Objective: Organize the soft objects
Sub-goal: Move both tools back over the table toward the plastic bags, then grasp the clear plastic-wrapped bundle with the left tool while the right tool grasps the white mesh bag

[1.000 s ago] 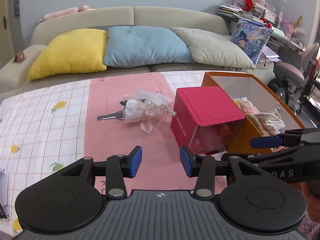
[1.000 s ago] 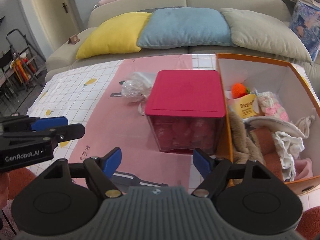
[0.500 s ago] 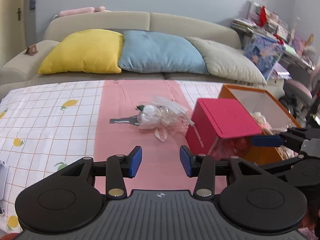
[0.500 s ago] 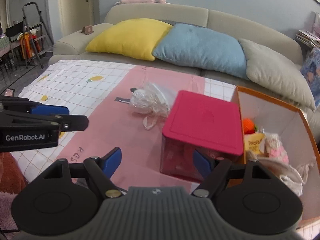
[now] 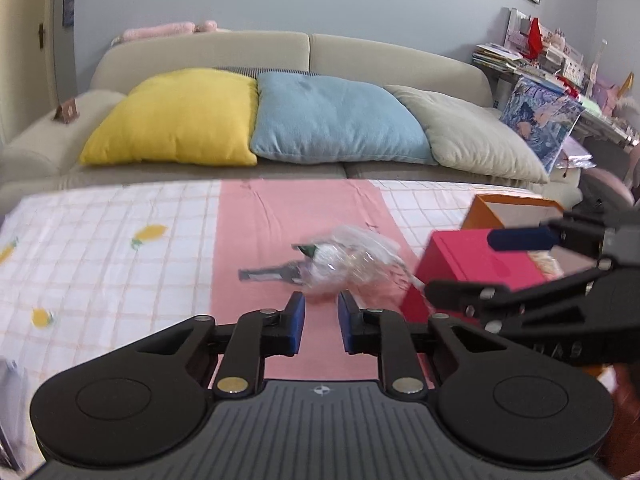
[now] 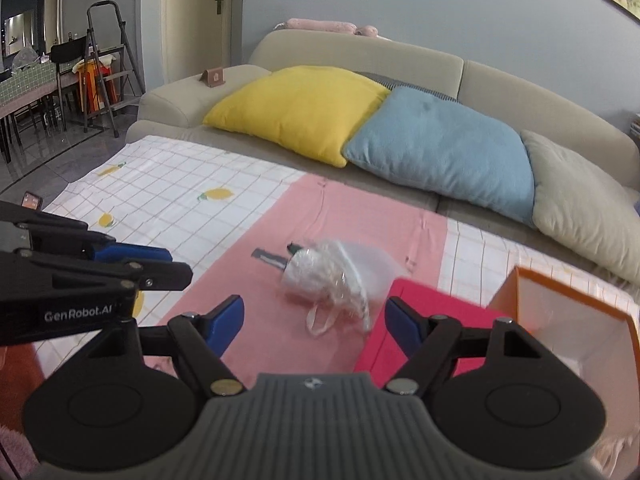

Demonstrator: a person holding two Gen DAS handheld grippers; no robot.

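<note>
Two wrist views over a surface (image 5: 100, 240) covered by a cloth of white lemon-print check with a pink central panel. Left gripper (image 5: 320, 316): jaws narrowly apart and closing, with nothing between the blue pads; only the pink cloth shows in the gap. Right gripper (image 6: 314, 320): jaws set wide, holding nothing; its blue pads stand to either side of the view of the bag. The clear plastic bag (image 6: 332, 276), holding a pale soft bundle, lies on the pink panel near the middle of the surface, with thin handles trailing toward the camera and a dark flat strip (image 5: 272, 272) protruding from its far left side. Just to the right of the bag stands the red lidded box (image 6: 432, 320), and beyond that the open orange box (image 6: 568, 296), whose contents cannot be made out from here. Behind the surface a beige sofa (image 5: 360, 52) carries three cushions in a row: yellow cushion (image 5: 176, 120), blue cushion (image 5: 332, 120) and grey cushion (image 5: 468, 136). Each gripper appears at the edge of the other's view
</note>
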